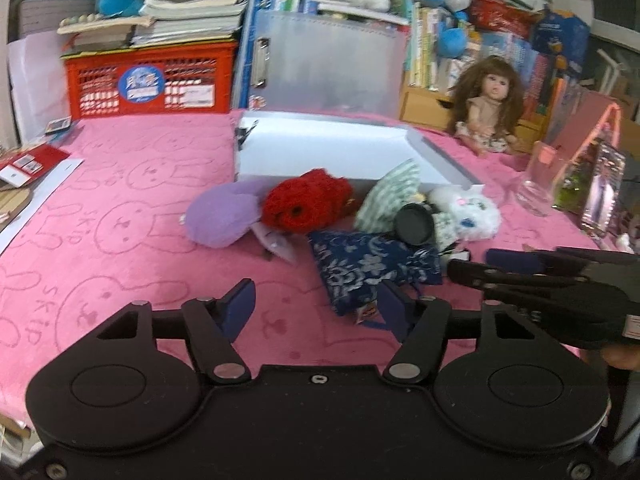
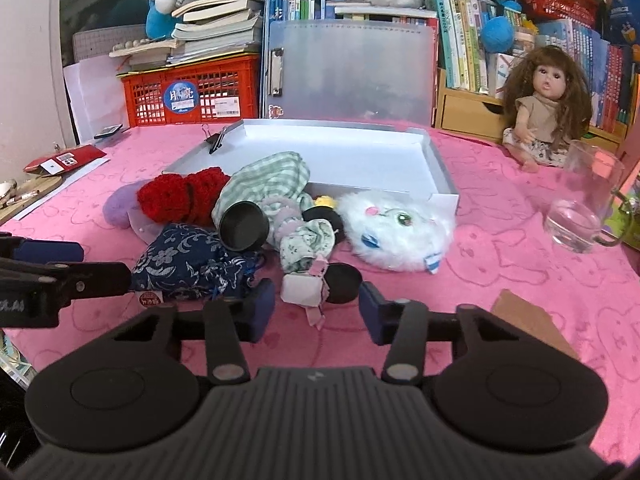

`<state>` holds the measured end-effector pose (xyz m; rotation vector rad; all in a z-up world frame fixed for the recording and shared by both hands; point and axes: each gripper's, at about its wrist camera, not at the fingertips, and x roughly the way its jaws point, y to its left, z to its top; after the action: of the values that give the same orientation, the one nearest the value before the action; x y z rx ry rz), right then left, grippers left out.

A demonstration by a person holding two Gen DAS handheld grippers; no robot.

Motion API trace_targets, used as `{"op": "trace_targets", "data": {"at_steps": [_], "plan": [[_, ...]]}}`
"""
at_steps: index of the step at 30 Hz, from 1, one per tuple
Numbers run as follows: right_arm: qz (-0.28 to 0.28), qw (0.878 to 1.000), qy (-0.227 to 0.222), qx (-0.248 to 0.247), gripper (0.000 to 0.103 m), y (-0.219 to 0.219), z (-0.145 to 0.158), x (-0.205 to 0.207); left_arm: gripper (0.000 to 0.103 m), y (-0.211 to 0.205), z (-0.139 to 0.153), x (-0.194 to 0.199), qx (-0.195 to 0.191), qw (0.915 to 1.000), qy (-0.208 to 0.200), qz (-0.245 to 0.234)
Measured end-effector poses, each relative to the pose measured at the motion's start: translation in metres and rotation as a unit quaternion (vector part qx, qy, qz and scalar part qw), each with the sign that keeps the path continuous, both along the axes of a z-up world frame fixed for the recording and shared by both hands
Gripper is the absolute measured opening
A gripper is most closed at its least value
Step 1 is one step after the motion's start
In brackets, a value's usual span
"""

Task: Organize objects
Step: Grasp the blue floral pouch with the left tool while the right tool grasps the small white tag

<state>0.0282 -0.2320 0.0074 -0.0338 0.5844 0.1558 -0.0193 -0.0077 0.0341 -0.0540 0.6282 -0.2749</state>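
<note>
Both hand-held grippers hover empty with jaws apart, the left gripper and right gripper just short of a toy pile against the near wall of the shallow white box. Nearest the box, the fluffy white plush looks light and squashy; below it, the blue floral pouch seems limp, best pinched at its bunched middle.

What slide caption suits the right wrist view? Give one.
Open right gripper before piled soft toys beside an empty white tray.
</note>
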Motion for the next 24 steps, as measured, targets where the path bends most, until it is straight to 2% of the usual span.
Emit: {"op": "trace_targets", "data": {"at_steps": [4,7,8,12,20,24], "plan": [[0.017,1.000,0.004,0.002,0.047,0.004,-0.003,0.006,0.062,0.000,0.004,-0.003,-0.010,0.9996,-0.018,-0.019],[0.019,1.000,0.010,0.005,0.033,0.005,-0.005,0.011,0.062,0.000,0.005,-0.003,-0.012,0.9993,-0.024,-0.027],[0.015,1.000,0.009,0.007,0.032,0.004,-0.005,0.011,0.062,-0.001,0.005,-0.002,-0.013,0.9992,-0.024,-0.029],[0.014,1.000,0.012,0.025,0.031,-0.004,-0.001,0.008,0.063,-0.005,0.003,0.001,-0.015,0.9989,-0.025,-0.037],[-0.009,0.999,0.005,0.035,0.031,-0.027,0.005,-0.002,0.080,-0.026,-0.007,0.013,0.001,0.9990,-0.029,-0.033],[-0.016,0.999,0.001,0.037,0.031,-0.034,0.007,-0.006,0.080,-0.036,-0.016,0.022,0.017,0.9991,-0.023,-0.030]]}}
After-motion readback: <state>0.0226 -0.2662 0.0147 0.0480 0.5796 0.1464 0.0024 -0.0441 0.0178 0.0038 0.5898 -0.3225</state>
